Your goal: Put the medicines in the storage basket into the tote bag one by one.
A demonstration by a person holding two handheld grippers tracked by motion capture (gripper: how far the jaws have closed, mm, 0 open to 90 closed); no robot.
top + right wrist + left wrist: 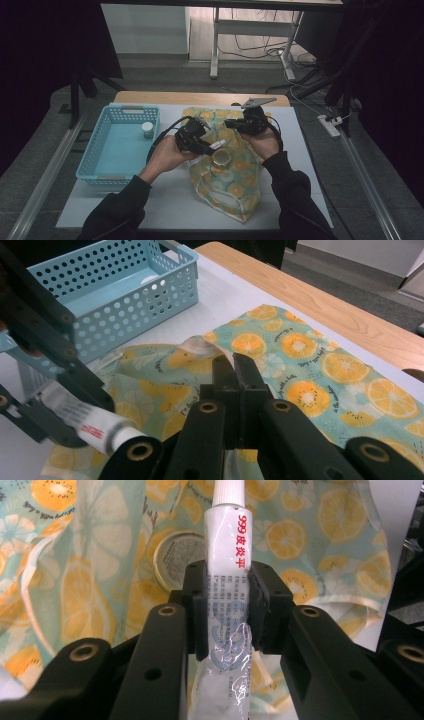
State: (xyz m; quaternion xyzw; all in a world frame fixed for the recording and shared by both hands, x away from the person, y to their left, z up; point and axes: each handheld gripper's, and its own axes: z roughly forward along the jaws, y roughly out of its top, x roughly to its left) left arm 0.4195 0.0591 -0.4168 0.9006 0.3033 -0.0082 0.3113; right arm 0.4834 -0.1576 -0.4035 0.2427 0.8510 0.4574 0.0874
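My left claw (pixel 227 605) is clamped on a white ointment tube (pixel 227 580), its pads pressing both sides of the tube's lower body. Red print on the tube reads "999" followed by Chinese characters; smaller grey print runs below it, too fine for me to read. The ribbed white cap (pixel 229 492) points away from me, over the fruit-print bag (pixel 310 535). In the high view the left claw (pixel 210 146) holds the tube (pixel 217 145) above the bag (pixel 235 190), cap toward the right. Just past the tube lies a small round jar (pixel 182 557) in the bag's opening; its pale label carries fine print I cannot make out.

My right claw (pixel 234 371) is pinched fully together on an edge of the bag's cloth (pixel 200 347), lifting it. The bag (pixel 320 375) shows orange slices with small script beside them, unreadable.

The blue perforated basket (pixel 95 165) sits on the counter (pixel 170 205) left of the bag, with a small white-capped bottle (pixel 148 129) inside it.
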